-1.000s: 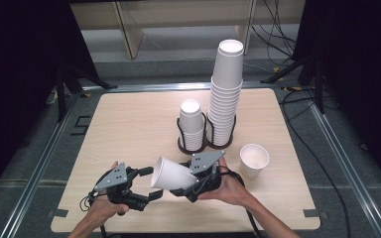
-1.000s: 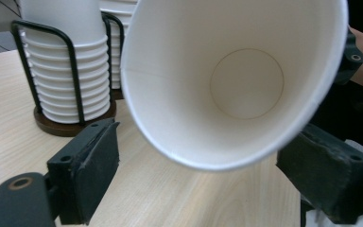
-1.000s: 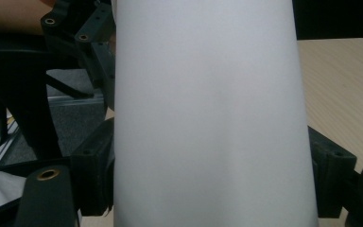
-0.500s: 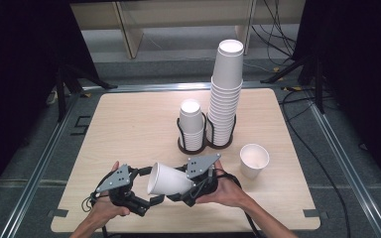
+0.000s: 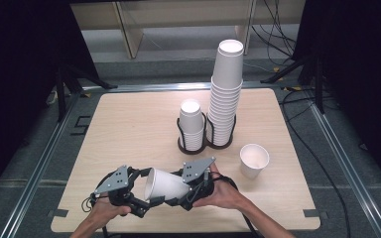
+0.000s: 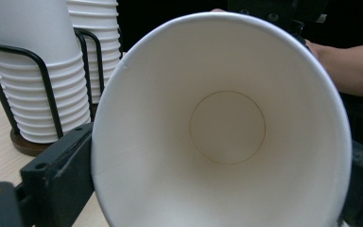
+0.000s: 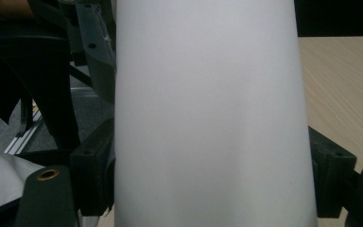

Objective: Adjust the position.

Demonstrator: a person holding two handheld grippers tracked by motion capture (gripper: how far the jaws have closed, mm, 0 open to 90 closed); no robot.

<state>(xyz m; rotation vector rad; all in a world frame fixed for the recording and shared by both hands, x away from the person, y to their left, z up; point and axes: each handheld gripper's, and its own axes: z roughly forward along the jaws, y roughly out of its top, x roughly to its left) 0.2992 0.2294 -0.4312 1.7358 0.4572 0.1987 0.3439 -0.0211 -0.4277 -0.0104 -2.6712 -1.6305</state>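
Left gripper (image 5: pixel 148 202): near table (image 5: pixel 129 124) front edge, jaws flanking rim of paper cup (image 5: pixel 166 184); just been closing a little, cup between them.
Paper cup: on its side, mouth twd left gripper, betw. both grippers.
Right gripper (image 5: pixel 184 197): jaws clamped on cup body.
Wire holder (image 5: pixel 206 144): centre, two cup stacks.
Single cup (image 5: pixel 254 159): upright, right of holder.

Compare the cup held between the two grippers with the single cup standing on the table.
The held cup lies on its side, mouth toward the left gripper; the lone cup stands upright, mouth up. The held cup is off the table between the right gripper and the left; the lone cup rests free on the table. Both are plain white paper cups.
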